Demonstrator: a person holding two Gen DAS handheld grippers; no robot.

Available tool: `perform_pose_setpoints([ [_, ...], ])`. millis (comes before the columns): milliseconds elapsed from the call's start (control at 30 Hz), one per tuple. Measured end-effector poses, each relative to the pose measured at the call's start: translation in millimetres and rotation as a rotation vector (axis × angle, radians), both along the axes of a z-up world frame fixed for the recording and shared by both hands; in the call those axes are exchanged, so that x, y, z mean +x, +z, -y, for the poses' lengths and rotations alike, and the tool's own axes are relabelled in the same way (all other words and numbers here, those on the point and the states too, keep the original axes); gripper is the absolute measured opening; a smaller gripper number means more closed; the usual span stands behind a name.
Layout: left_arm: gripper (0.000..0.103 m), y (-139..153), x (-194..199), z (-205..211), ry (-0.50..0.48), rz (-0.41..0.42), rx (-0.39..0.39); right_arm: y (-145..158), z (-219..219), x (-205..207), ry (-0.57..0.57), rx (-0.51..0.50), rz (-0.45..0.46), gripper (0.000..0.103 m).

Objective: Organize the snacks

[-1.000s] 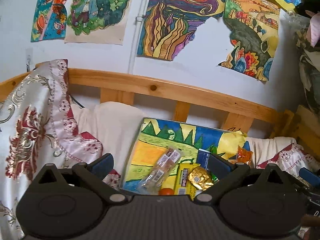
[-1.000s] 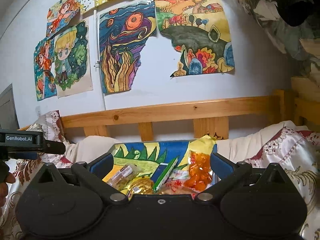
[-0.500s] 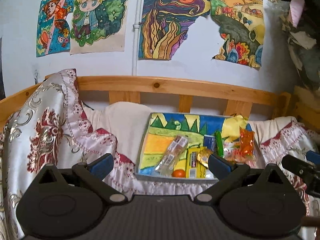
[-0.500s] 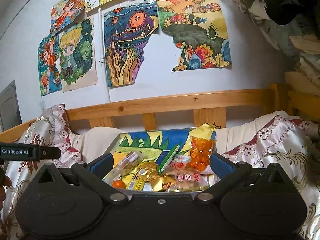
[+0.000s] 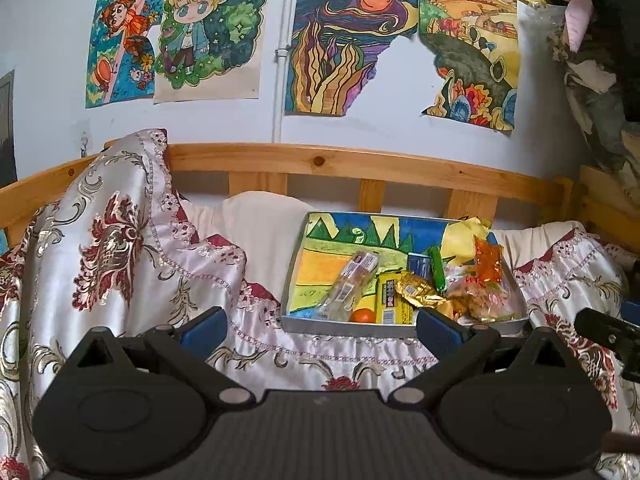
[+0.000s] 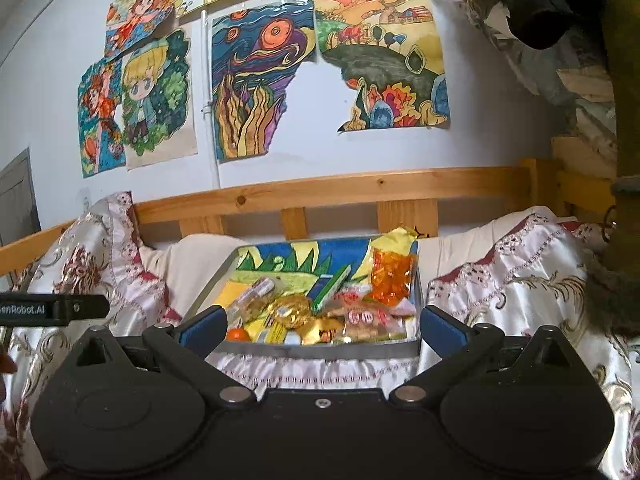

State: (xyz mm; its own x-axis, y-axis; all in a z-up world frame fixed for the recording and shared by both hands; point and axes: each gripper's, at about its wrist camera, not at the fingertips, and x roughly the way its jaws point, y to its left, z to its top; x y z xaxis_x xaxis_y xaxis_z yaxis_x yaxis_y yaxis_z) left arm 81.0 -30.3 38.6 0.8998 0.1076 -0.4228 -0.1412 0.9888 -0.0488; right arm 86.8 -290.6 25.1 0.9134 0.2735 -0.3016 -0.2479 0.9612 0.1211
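Observation:
A shallow grey tray (image 5: 340,326) (image 6: 320,349) lined with a painted landscape lies on the cloth-covered bed. Snacks are piled in its near right part: a clear wrapped bar (image 5: 348,284), a yellow packet (image 5: 390,304), a gold foil pack (image 5: 416,292) (image 6: 292,310), a green stick (image 5: 437,268), an orange gummy bag (image 5: 487,264) (image 6: 390,276) and a small orange fruit (image 5: 362,315) (image 6: 238,334). My left gripper (image 5: 320,328) is open, short of the tray's front rim. My right gripper (image 6: 320,330) is open too, its blue fingers framing the tray's near edge, with nothing held.
A wooden bed rail (image 5: 340,162) runs behind the tray under a wall of coloured drawings. Patterned satin cloth (image 5: 112,240) is heaped at the left and drapes the right side (image 6: 520,276). Clothes (image 6: 560,20) hang at the upper right.
Both grippers have drawn back from the tray, so its whole front rim and the cloth before it now show. Both stayed open.

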Motion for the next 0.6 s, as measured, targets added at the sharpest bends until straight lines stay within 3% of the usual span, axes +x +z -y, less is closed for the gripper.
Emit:
perform_pose_setpoints([
  [600, 0.103, -18, -41, -26, -0.054, -0.003, 0.002, -5, -35, -60, 0.016, -0.043, -0.033, 0.102],
])
